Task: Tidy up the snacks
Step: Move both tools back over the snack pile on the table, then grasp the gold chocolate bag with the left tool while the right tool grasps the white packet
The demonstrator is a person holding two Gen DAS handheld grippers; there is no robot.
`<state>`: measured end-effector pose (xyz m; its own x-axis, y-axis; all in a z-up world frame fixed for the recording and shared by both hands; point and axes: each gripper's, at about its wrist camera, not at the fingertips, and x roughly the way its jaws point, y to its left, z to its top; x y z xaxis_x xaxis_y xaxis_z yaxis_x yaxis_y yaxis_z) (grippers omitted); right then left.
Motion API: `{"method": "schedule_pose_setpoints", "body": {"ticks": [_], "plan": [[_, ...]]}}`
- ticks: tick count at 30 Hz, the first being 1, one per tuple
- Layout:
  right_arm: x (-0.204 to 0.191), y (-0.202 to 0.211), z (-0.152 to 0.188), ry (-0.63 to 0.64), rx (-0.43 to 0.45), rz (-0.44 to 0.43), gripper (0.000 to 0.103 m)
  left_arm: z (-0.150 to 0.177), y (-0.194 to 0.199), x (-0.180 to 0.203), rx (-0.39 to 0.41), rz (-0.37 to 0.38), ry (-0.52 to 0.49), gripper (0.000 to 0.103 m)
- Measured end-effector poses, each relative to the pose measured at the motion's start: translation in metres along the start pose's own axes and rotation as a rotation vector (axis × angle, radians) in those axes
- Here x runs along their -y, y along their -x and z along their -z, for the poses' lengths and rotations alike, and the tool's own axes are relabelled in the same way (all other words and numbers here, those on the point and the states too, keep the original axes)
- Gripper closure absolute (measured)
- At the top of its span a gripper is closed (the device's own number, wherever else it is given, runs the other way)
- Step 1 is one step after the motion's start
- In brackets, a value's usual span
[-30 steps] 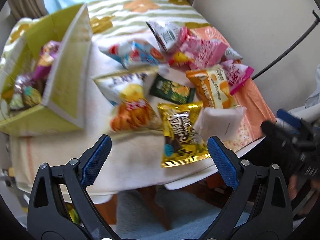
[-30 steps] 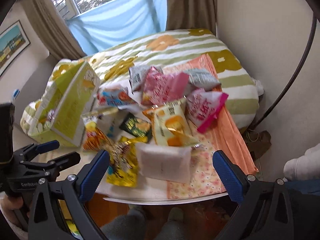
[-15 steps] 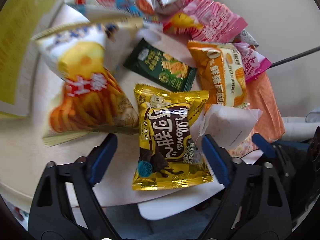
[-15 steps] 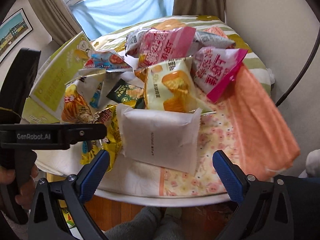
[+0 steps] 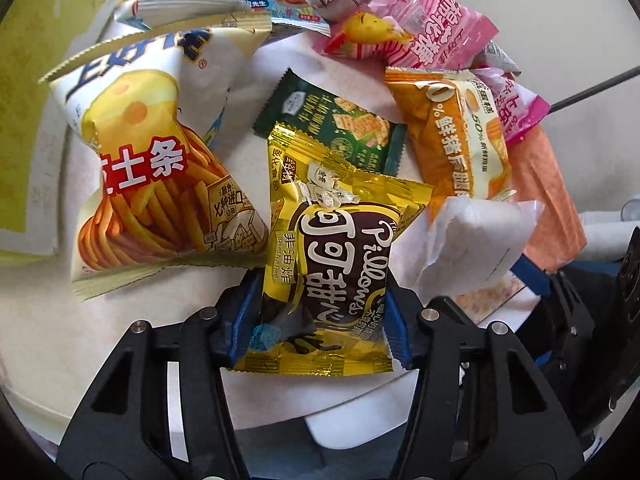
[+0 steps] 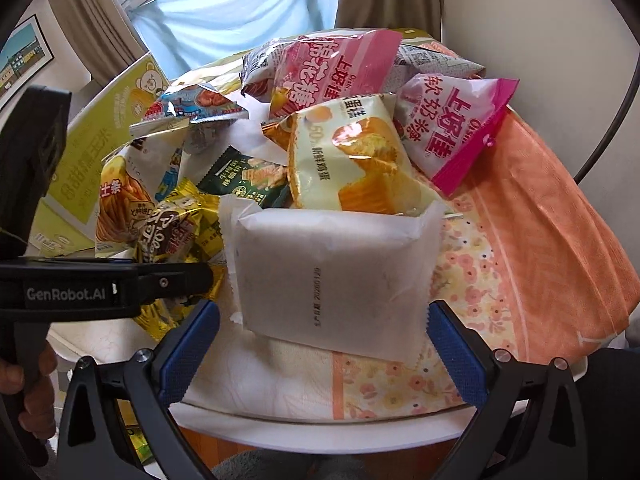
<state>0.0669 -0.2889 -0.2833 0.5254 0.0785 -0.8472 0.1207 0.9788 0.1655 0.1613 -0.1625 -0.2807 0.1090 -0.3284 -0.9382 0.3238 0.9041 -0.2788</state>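
Blue-padded jaws of the left gripper are clamped on the near end of a gold and brown snack bag, pinching it from both sides. The bag's long axis runs straight away from the tool, so most of its length lies beyond the pads, resting on the table.

Just right of it, the right gripper is spread wide, holding nothing. A white packet lies directly ahead of it, its near edge between the two pads but not touched. Its wider side runs across the jaws, so a short move forward and a squeeze would probably catch it.

Farther out from both tools, the remaining snacks are heaped: an orange fries bag, a dark green cracker packet, a cake bag and pink bags. A yellow-green box stands far left, nearer the left hand.
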Motion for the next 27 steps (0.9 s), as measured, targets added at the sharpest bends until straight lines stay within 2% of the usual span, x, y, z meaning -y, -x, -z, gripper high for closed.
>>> {"method": "schedule_pose_setpoints", "body": {"ticks": [12,16,20,22,25,27], "plan": [[-0.016,-0.018,-0.005,-0.002,0.02,0.117,0.001,-0.002,-0.007,-0.013,-0.011,0.012,-0.001,0.053],[-0.025,-0.026,-0.006,0.039,-0.001,0.178,0.001,0.003,-0.01,-0.022,-0.014,0.018,0.0,0.053],[-0.027,-0.025,-0.006,0.021,0.016,0.174,0.001,0.006,-0.012,-0.021,-0.014,0.011,-0.007,0.053],[-0.03,-0.025,-0.004,0.002,0.023,0.16,0.007,0.008,-0.01,-0.016,-0.011,0.006,-0.012,0.053],[-0.03,-0.02,-0.007,0.012,0.029,0.138,0.028,0.01,-0.009,-0.012,-0.006,-0.001,-0.025,0.053],[-0.026,-0.017,-0.008,0.02,0.021,0.137,0.032,0.012,-0.006,-0.007,0.0,-0.004,-0.03,0.053]]}}
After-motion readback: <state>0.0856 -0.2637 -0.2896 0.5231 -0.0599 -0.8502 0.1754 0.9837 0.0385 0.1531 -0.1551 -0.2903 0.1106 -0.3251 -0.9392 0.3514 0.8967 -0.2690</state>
